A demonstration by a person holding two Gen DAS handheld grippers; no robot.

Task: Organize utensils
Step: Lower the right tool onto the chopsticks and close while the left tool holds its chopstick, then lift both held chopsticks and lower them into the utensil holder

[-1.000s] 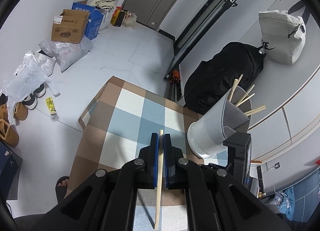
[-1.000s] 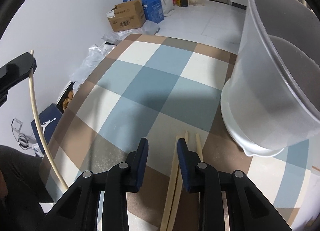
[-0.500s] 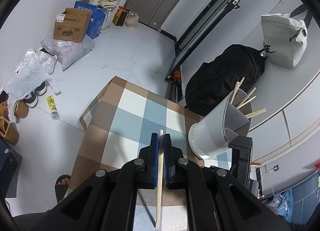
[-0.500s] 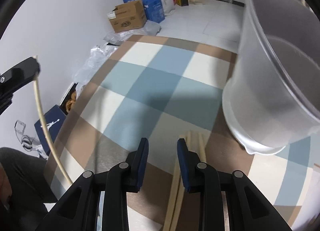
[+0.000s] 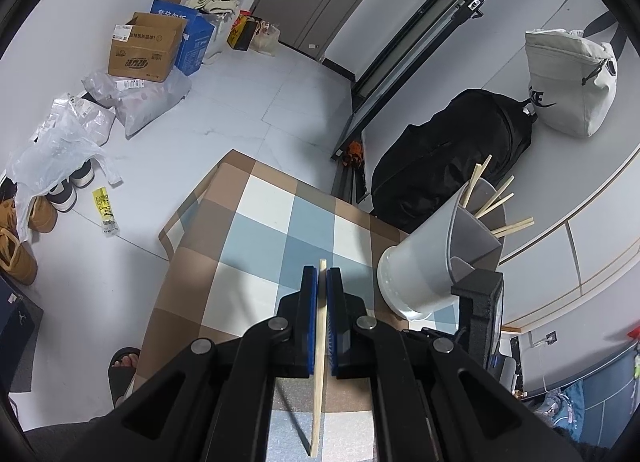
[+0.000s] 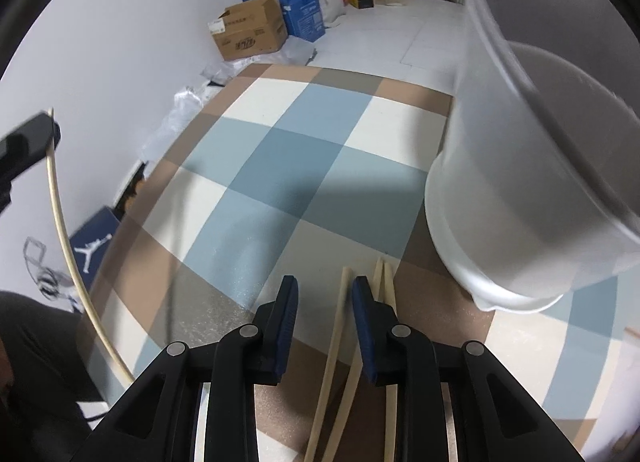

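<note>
Checkered surface [image 5: 256,238] above white tile floor, cardboard box [image 5: 144,47] by wall. Gray utensil holder [image 5: 436,258] near surface's far right corner, several chopsticks inside. Left gripper [image 5: 322,282] fingers clenched on single chopstick [image 5: 319,366], raised left of holder. Right gripper [image 6: 325,294] fingers released, low over loose chopsticks [image 6: 340,342] lying just before holder.

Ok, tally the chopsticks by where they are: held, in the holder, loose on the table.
Held by the left hand-held gripper: 1 chopstick
In the holder: 4 chopsticks
Loose on the table: 3 chopsticks
Total: 8
</note>
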